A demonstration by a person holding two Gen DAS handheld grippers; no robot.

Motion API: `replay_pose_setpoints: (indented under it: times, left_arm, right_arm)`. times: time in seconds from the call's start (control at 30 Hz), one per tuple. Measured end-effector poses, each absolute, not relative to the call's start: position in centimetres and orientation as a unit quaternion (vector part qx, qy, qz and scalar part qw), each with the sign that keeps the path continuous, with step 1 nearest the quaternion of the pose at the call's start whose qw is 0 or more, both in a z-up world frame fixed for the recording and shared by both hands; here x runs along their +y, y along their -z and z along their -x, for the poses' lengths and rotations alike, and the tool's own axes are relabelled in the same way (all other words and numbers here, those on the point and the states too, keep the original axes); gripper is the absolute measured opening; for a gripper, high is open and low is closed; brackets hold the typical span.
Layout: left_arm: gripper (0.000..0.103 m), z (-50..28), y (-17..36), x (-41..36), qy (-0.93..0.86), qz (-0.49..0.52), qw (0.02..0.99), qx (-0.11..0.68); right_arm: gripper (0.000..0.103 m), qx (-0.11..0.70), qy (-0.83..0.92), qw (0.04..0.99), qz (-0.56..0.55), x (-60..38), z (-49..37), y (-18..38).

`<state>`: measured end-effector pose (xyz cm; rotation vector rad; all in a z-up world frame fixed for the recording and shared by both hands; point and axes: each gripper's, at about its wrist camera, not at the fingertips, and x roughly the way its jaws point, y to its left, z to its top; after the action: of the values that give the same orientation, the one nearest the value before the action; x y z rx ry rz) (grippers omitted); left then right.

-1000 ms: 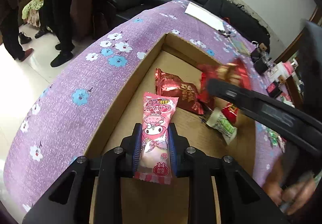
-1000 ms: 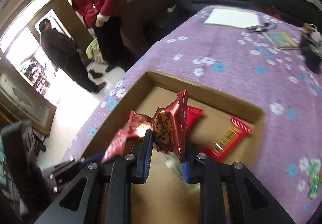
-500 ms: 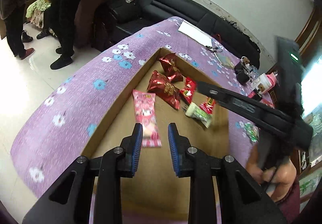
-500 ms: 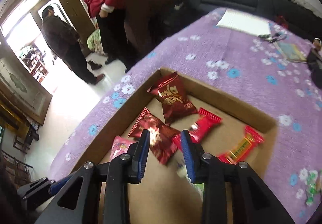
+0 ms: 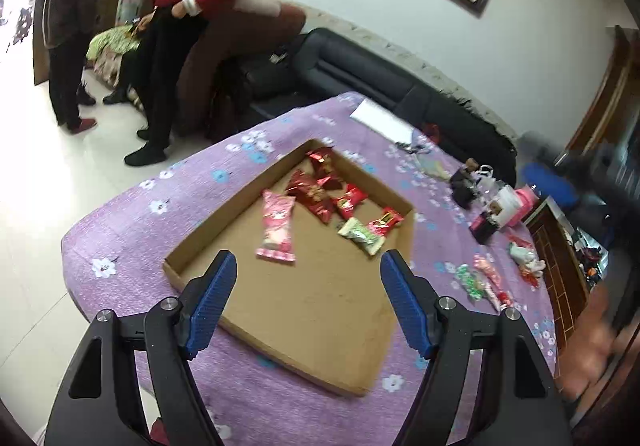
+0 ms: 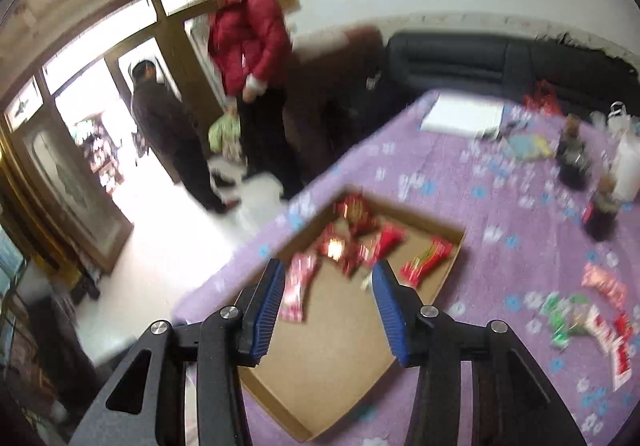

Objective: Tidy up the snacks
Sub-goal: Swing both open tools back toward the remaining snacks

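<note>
The left tongs (image 5: 304, 294) and right tongs (image 6: 328, 308) were held clear above the box (image 5: 320, 326), empty, their jaws having just been opening. The pink packet (image 5: 277, 226) and red packets (image 5: 316, 193) were laid in the box's far half, toward the bench's far-left corner. Loose snacks (image 5: 484, 282) were left near the bench's right edge, judged next to be collected.
</note>
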<state>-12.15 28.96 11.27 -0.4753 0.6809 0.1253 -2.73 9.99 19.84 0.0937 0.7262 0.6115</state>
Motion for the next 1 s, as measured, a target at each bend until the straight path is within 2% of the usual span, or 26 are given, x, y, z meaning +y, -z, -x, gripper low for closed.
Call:
replay_pose_setpoints:
  times: [0.07,0.17,0.2,0.3,0.43,0.53,1.0]
  left_arm:
    - [0.074,12.4,-11.2,28.6,-0.046,0.241,0.911,0.331]
    - [0.074,12.1,-10.5,27.5,-0.019,0.240,0.902,0.358]
    - [0.074,12.0,-10.4,26.9,-0.011,0.238,0.900,0.364]
    - [0.074,11.6,-9.9,24.5,0.021,0.229,0.897,0.376]
    - [0.074,11.2,-9.4,21.6,0.063,0.220,0.893,0.388]
    - [0.074,11.2,-9.3,20.9,0.072,0.214,0.892,0.391]
    - [0.074,10.3,-7.2,21.6,0.066,0.221,0.880,0.416]
  right_arm:
    - [0.048,0.312,-0.274,0.907,-0.076,6.6,3.2,-22.5]
    - [0.072,0.261,-0.218,0.933,-0.114,-0.8,5.3,-24.2]
    - [0.074,0.254,-0.199,0.940,-0.114,-2.4,5.9,-23.9]
    - [0.074,0.262,-0.130,0.952,-0.095,-7.0,8.1,-20.0]
    - [0.074,0.328,-0.079,0.937,-0.093,-9.8,9.3,-12.9]
    - [0.075,0.356,-0.078,0.926,-0.098,-9.5,8.7,-10.1]
    - [0.074,0.376,-0.085,0.920,-0.067,-6.9,7.2,-8.3]
